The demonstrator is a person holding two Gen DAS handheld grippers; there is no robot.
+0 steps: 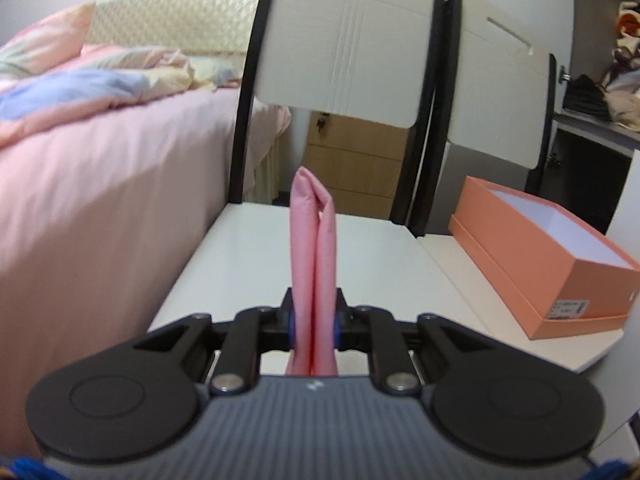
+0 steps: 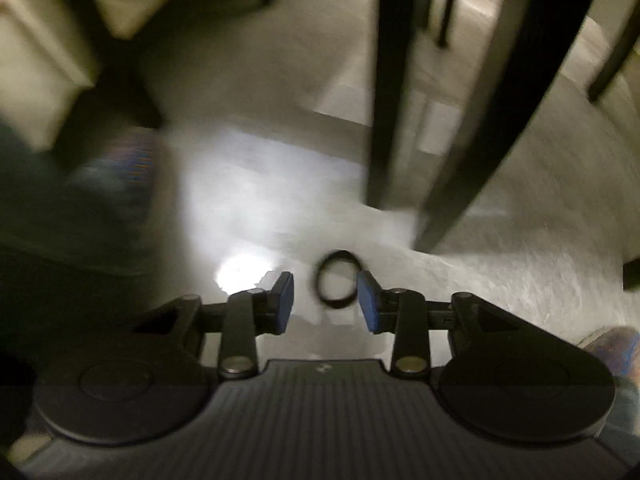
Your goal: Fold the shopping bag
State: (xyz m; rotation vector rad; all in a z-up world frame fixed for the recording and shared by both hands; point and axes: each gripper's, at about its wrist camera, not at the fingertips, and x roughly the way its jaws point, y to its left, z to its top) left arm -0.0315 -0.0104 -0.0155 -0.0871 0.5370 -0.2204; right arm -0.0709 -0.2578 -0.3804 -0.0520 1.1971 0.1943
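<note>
In the left wrist view my left gripper [image 1: 314, 326] is shut on a folded pink shopping bag [image 1: 312, 248]. The bag stands up between the fingers as a narrow folded strip above a white table [image 1: 248, 248]. In the right wrist view my right gripper [image 2: 326, 304] is open and empty, pointing down at a grey floor [image 2: 500, 272]. A small black ring-shaped band [image 2: 337, 280] lies on the floor between the blue pads [image 2: 368, 302]. The bag does not show in the right wrist view.
An open orange box [image 1: 556, 264] sits on the table at the right. Two white chair backs [image 1: 344, 44] stand behind the table. A bed with pink bedding [image 1: 100, 152] is at the left. Black chair legs [image 2: 394, 92] stand on the floor ahead.
</note>
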